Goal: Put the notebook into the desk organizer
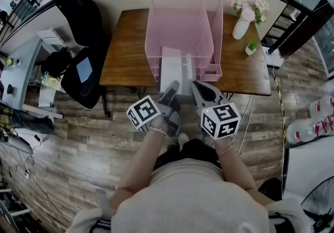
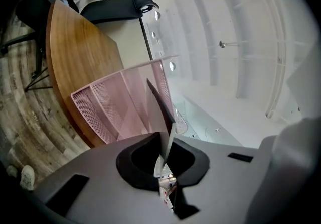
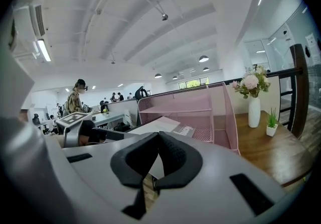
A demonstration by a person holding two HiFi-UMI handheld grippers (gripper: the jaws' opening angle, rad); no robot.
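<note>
Left gripper [image 1: 171, 90]: jaws clamped on notebook [image 1: 175, 67] edge.
Right gripper [image 1: 198, 88]: jaws together, empty.
Notebook: front edge at desk organizer [image 1: 156, 33] open mouth.

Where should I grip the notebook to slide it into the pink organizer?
Grip the notebook by its near edge, from the person's side: it lies flat with its far end in the desk organizer, leaving only that edge free. The left gripper and right gripper pinch there.
</note>
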